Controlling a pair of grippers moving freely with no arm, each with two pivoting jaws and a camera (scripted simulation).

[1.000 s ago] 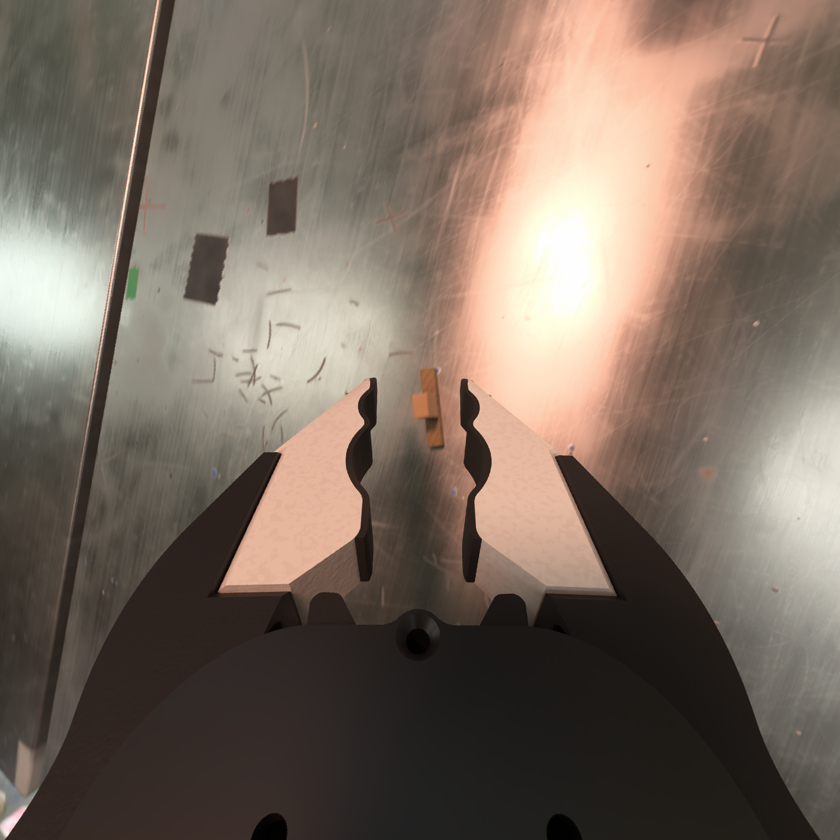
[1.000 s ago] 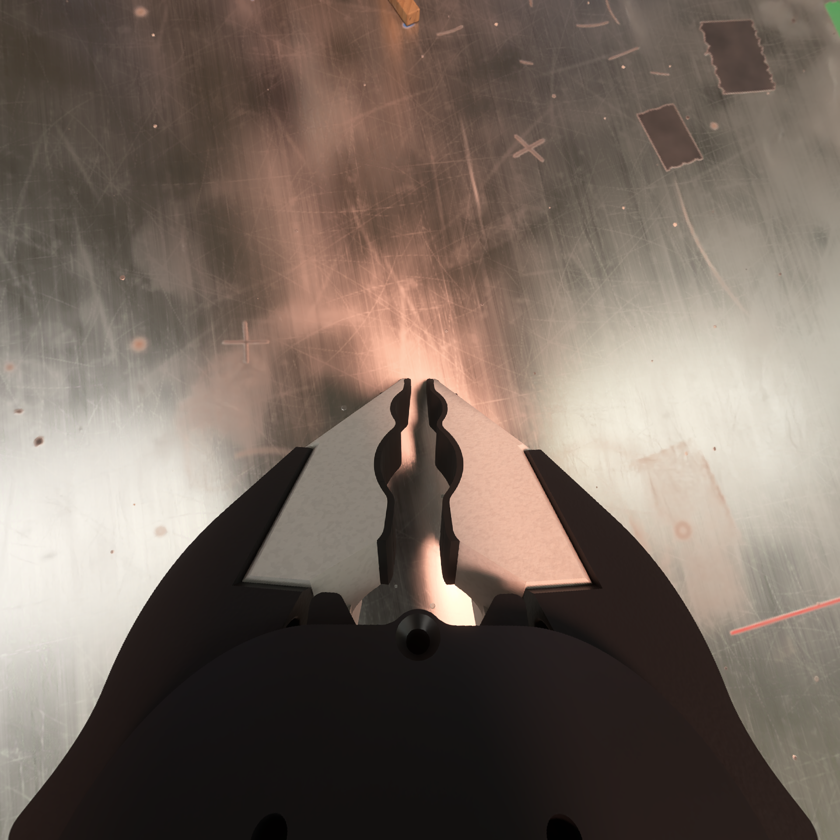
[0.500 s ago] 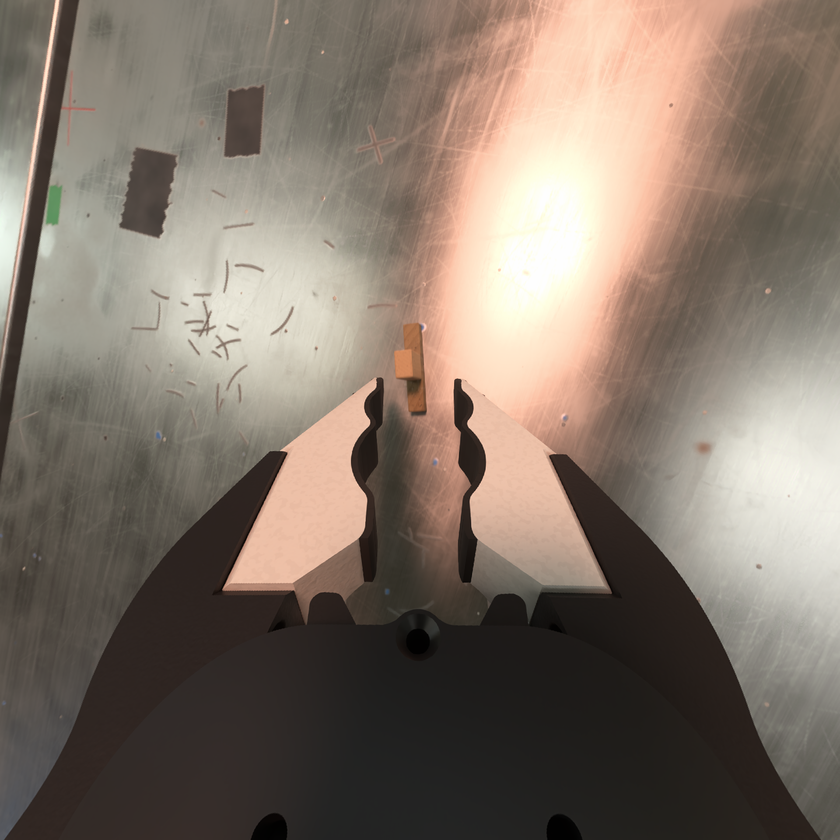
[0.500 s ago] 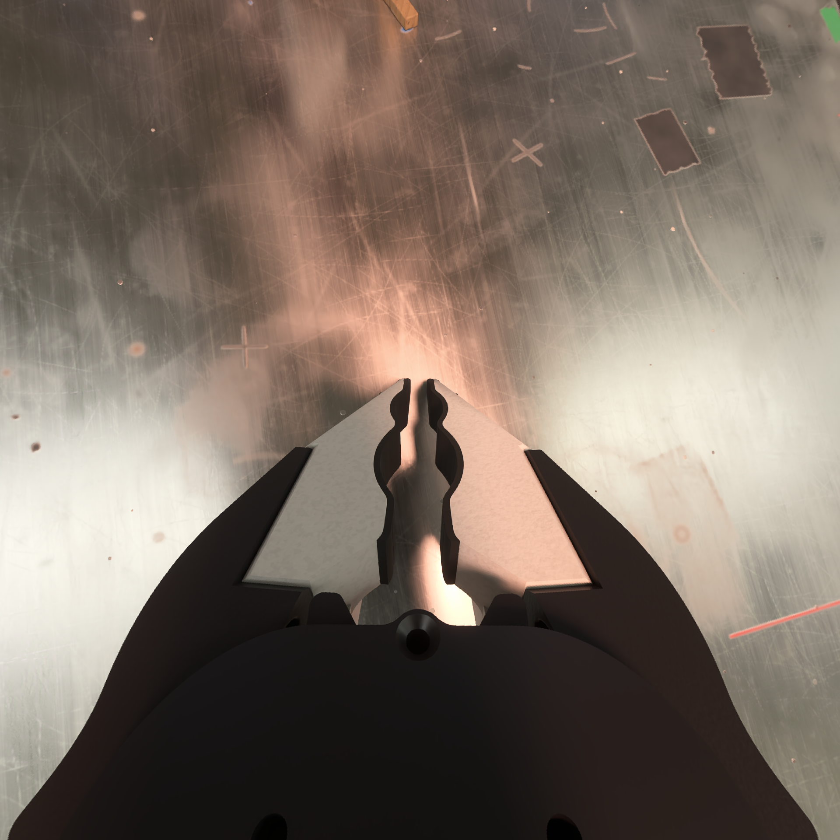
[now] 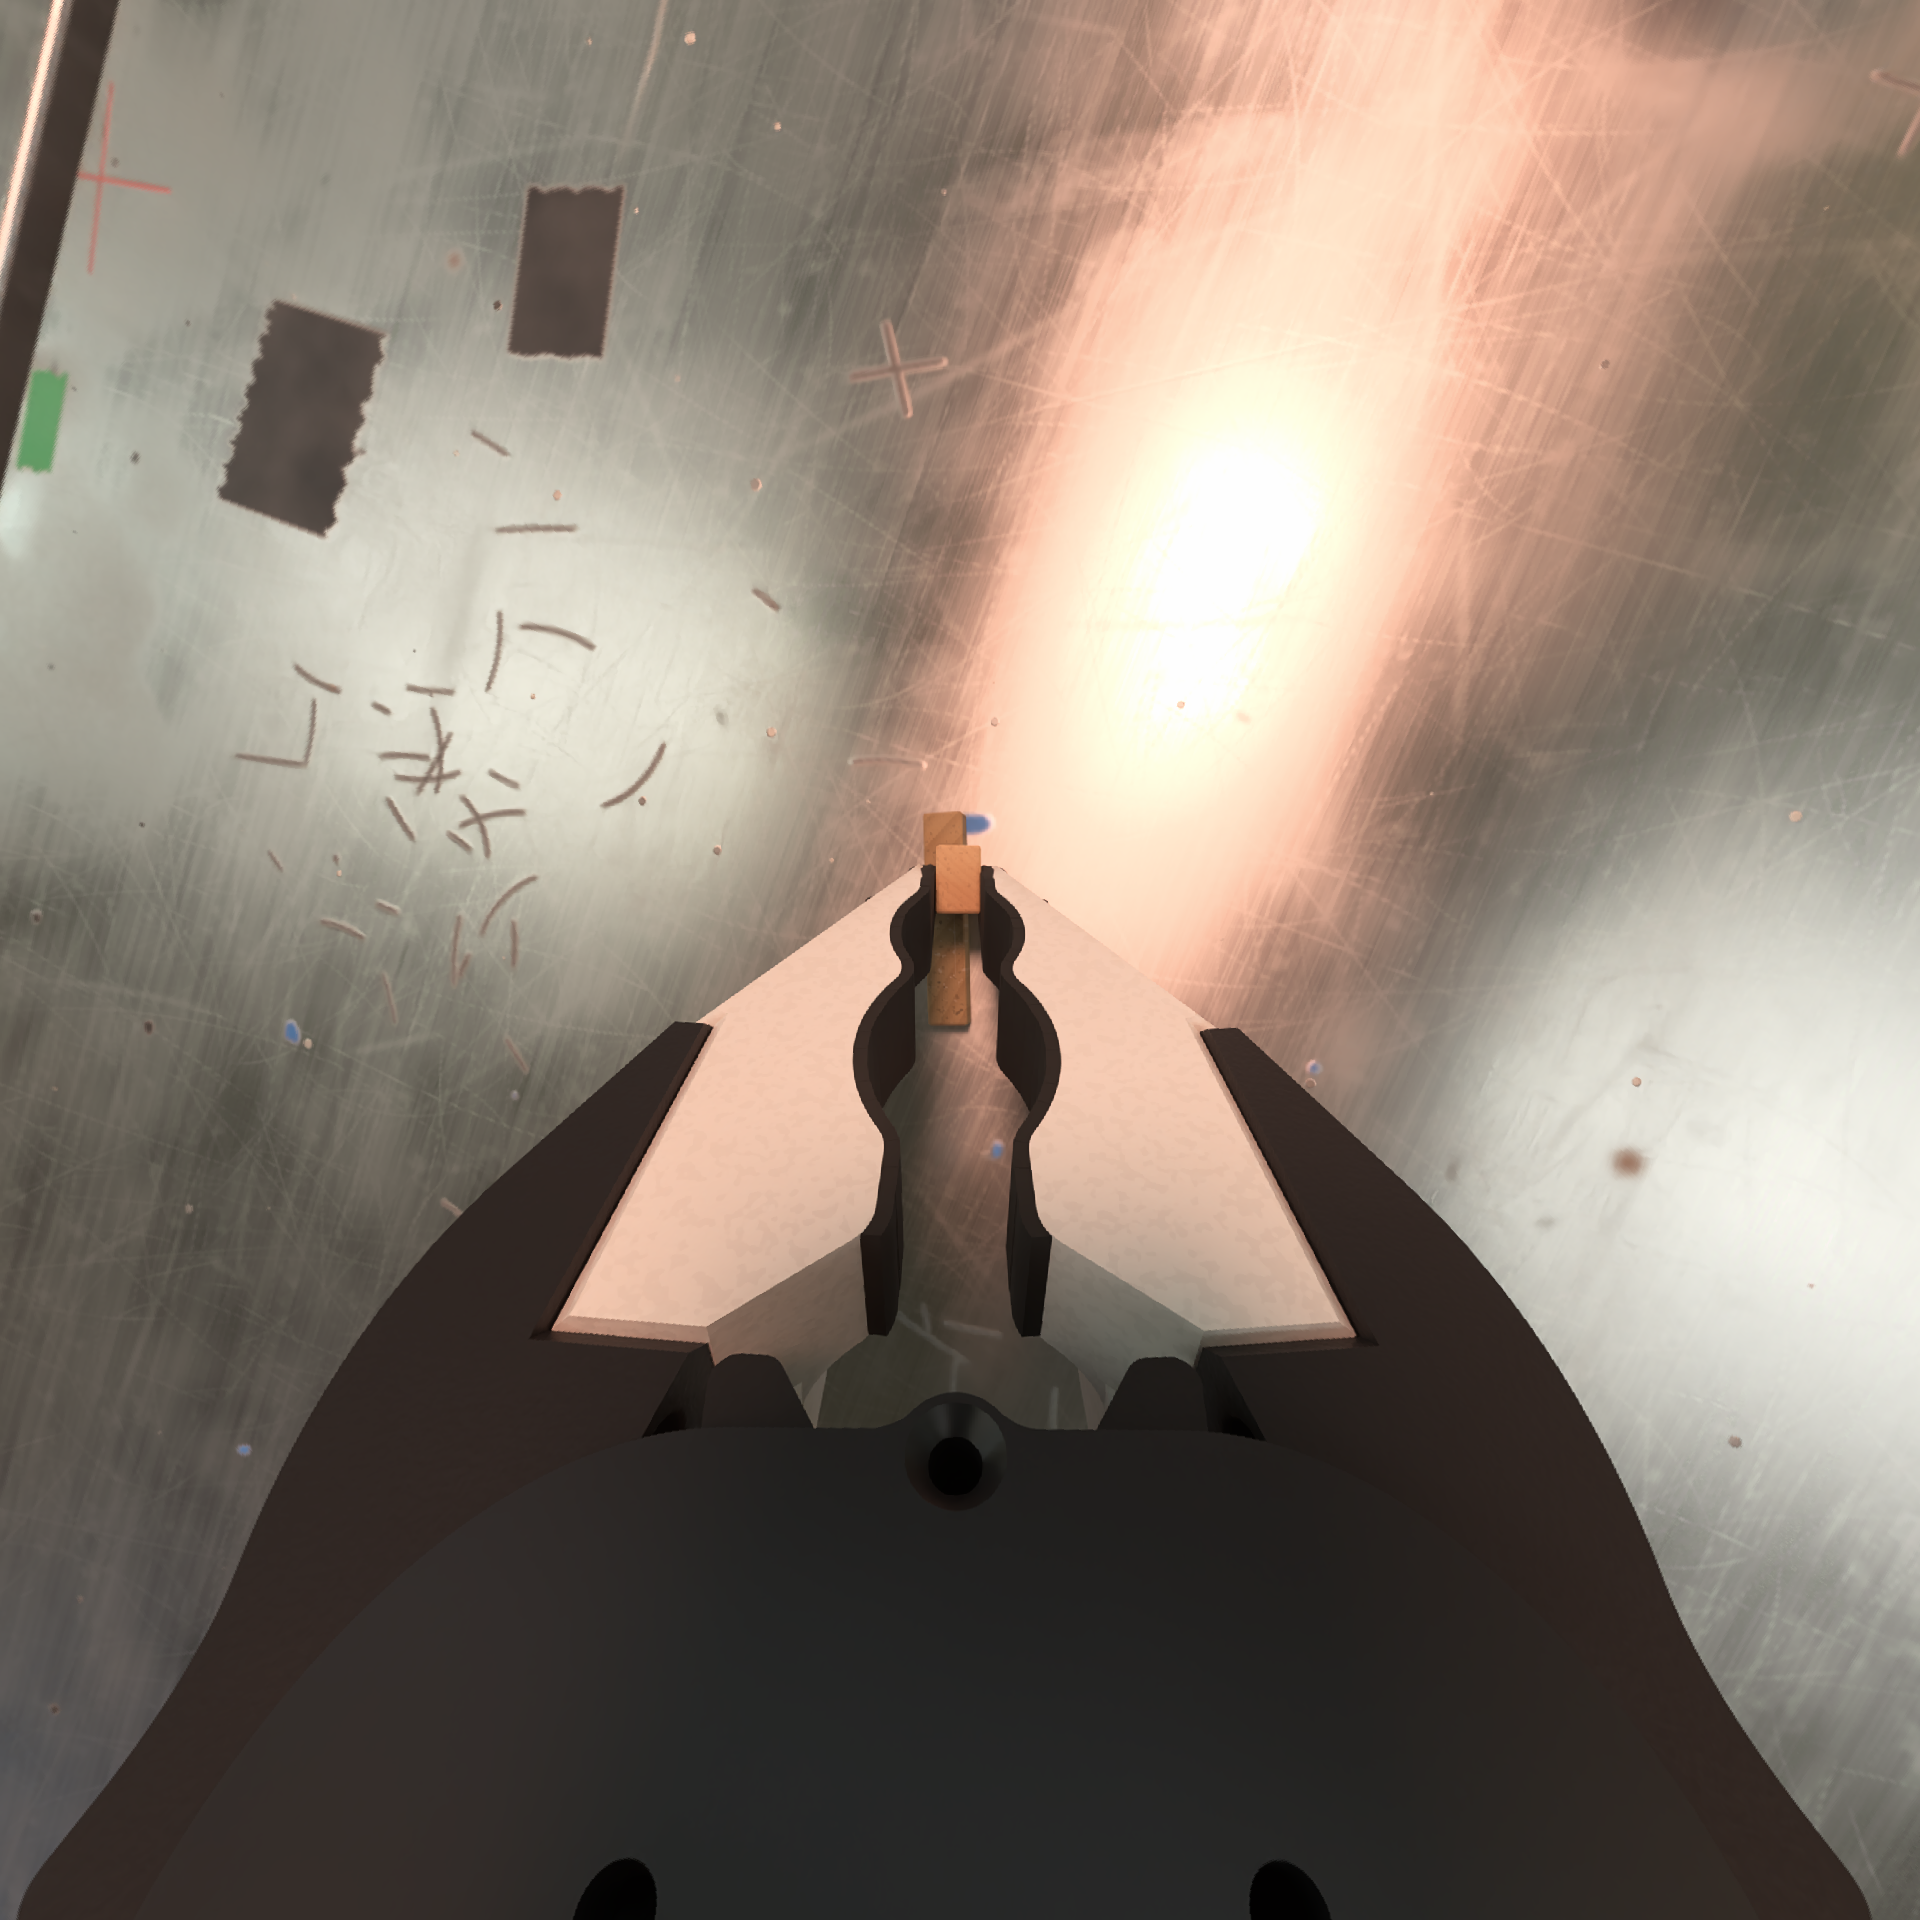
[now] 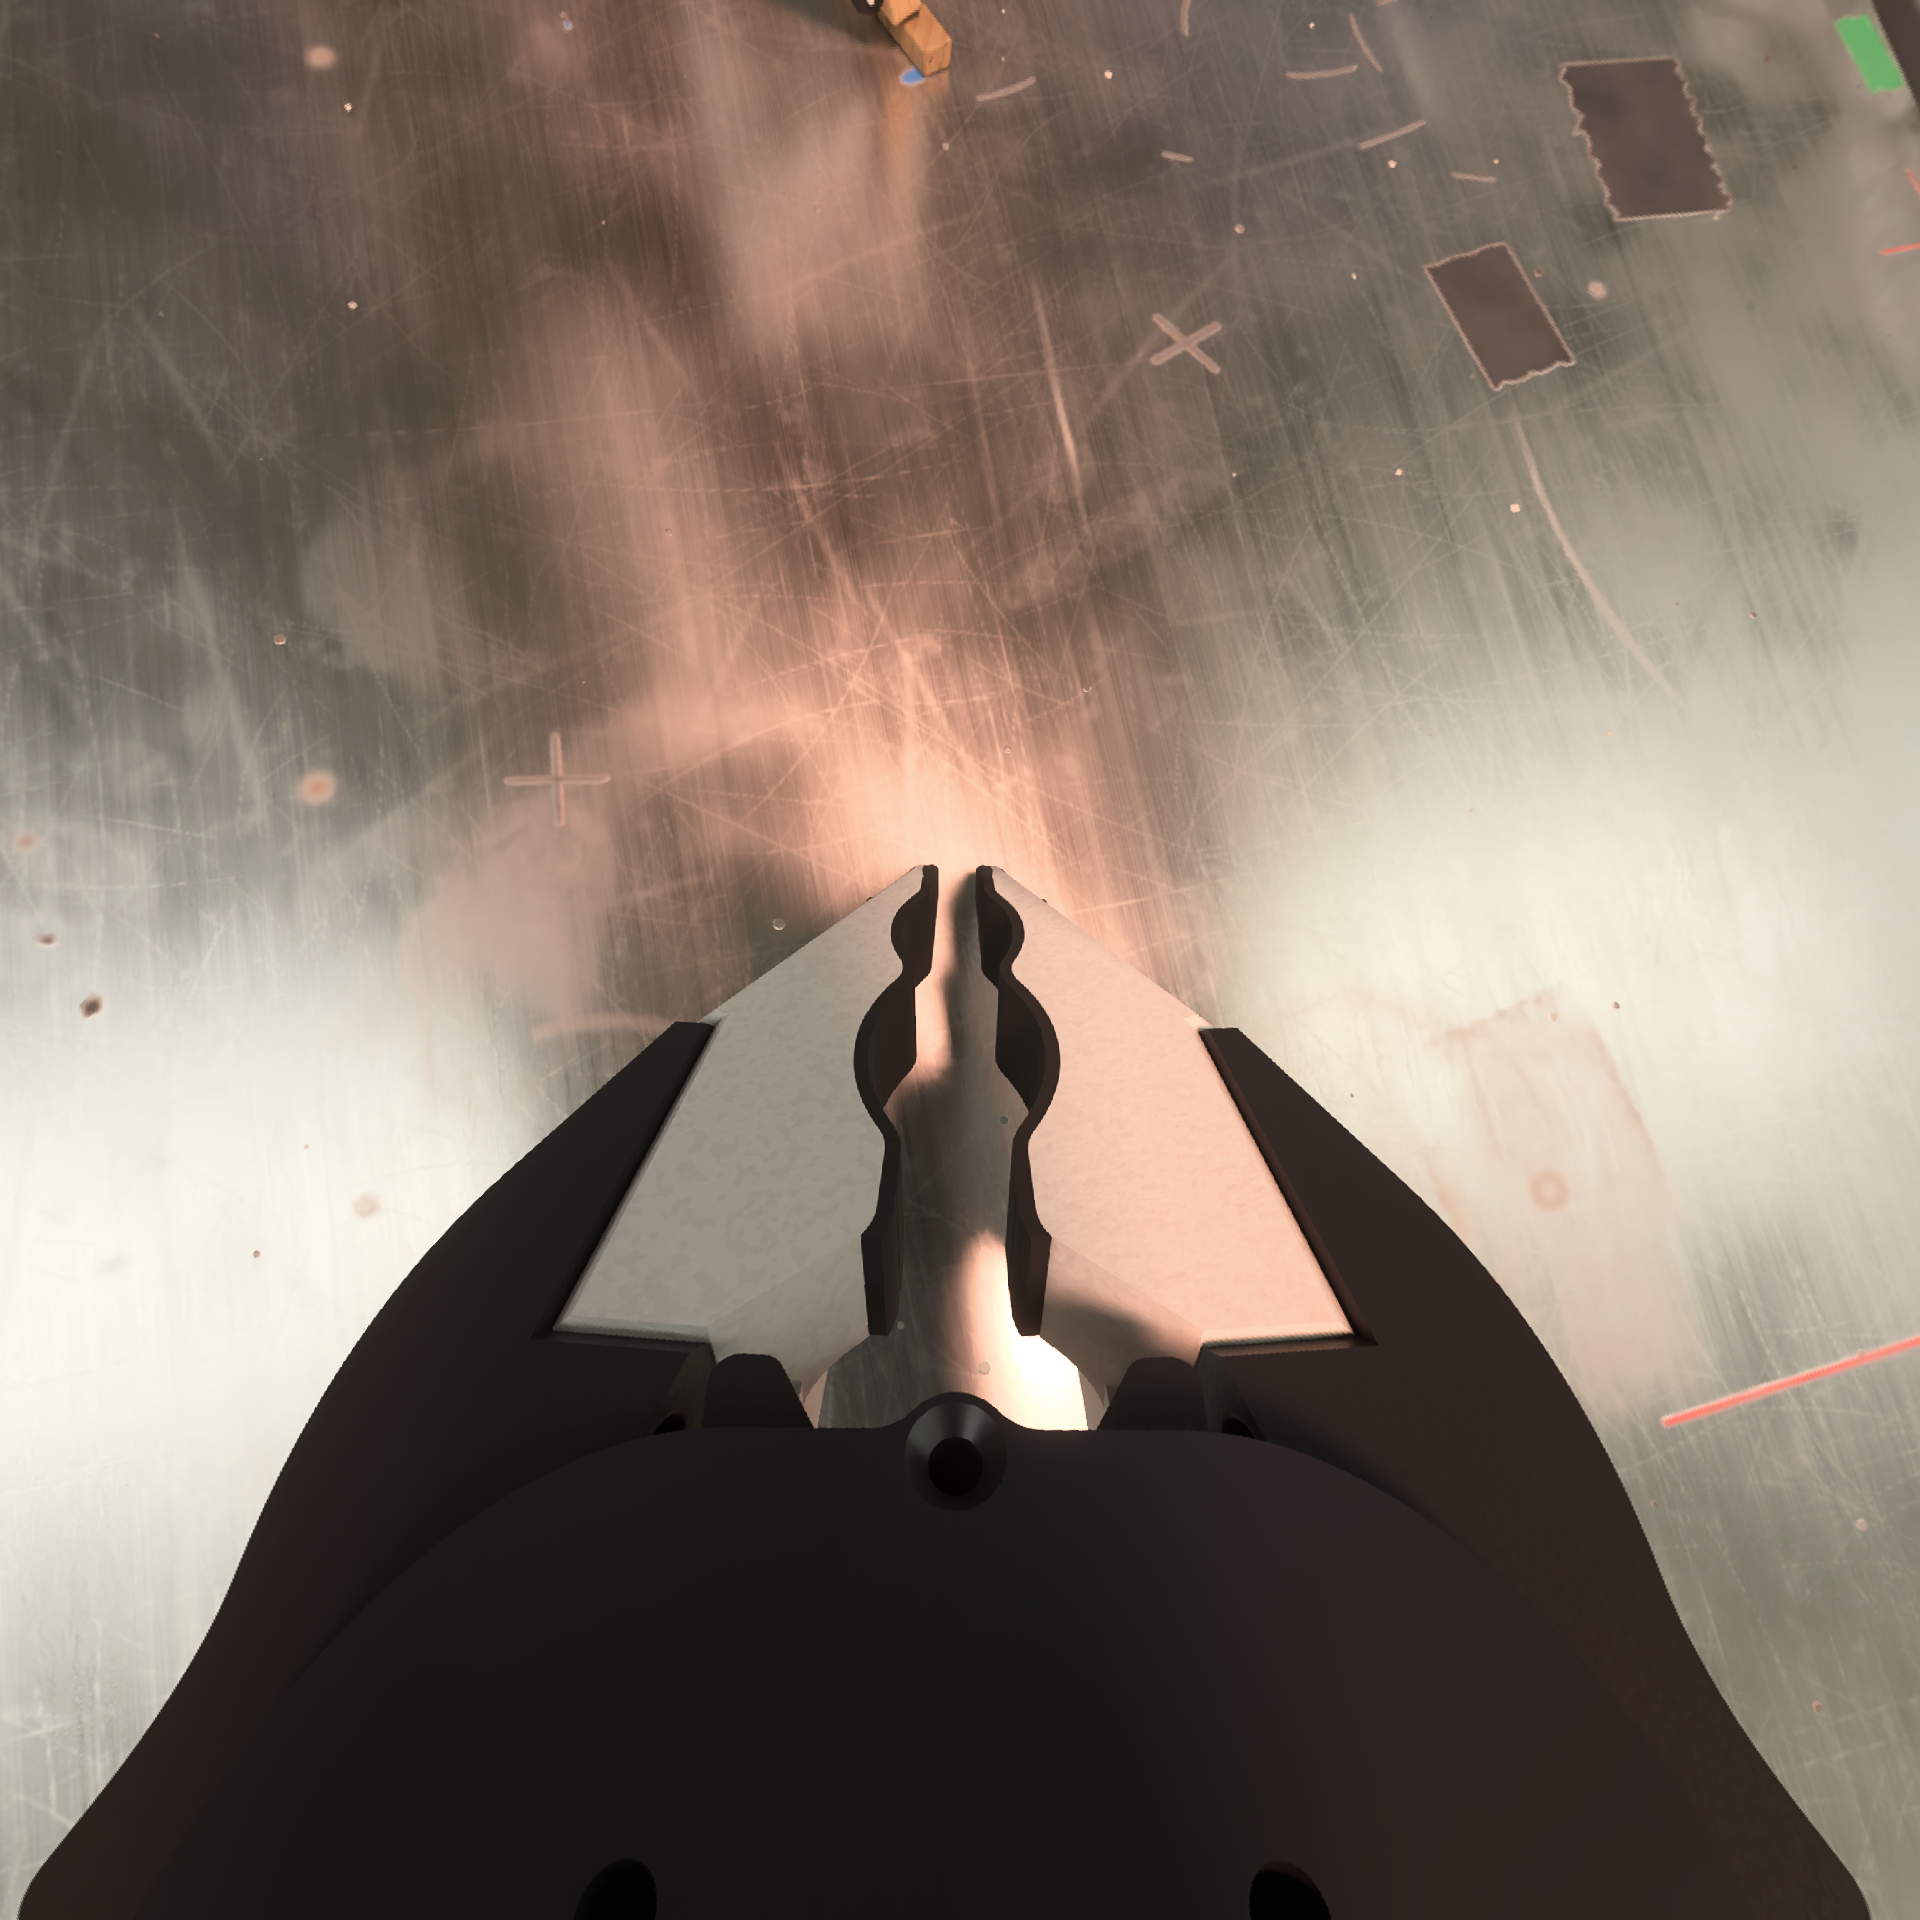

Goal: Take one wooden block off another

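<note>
While left tongs [image 5: 957, 881] pinch the small block [image 5: 957, 879], right tongs [image 6: 956, 878] hover apart.

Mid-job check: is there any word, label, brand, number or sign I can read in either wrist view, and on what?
No readable text in either view.
Scratched grey metal table: only cross marks and a cluster of short brown strokes, not legible as letters.
Dark rectangular patches, green patch, small light wooden block, long wooden block: all blank.
</note>
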